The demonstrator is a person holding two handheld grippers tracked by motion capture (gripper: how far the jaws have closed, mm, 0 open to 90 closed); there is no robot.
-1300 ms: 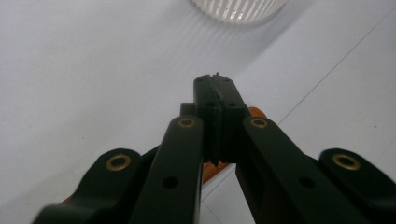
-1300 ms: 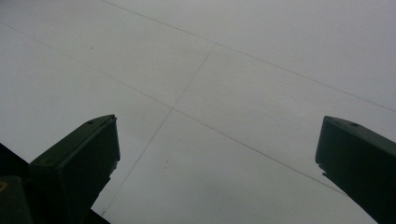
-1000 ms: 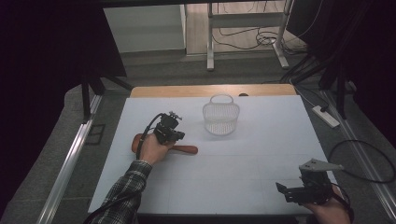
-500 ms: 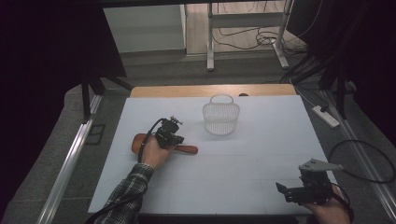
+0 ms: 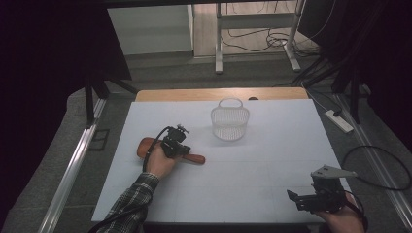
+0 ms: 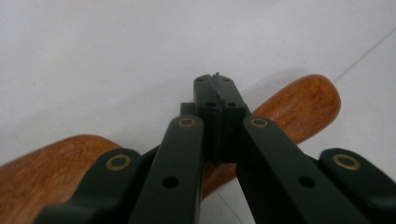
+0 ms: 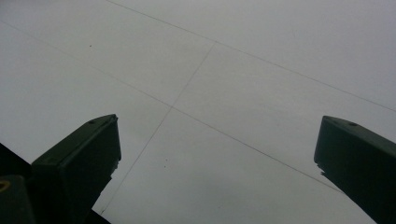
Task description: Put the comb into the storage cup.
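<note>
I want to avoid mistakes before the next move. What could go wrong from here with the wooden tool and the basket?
1. The left gripper has its jaws closed together above the wooden tool, not around it, so lifting now would probably leave the tool on the table.
2. The tool looks smooth and rounded, so a later grasp might slip.
3. The white basket looks light; a bump could tip it.

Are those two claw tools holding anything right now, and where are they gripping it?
The left gripper is closed, above the wooden spoon, with nothing visibly between its jaws. The right gripper is open and holds nothing.
</note>
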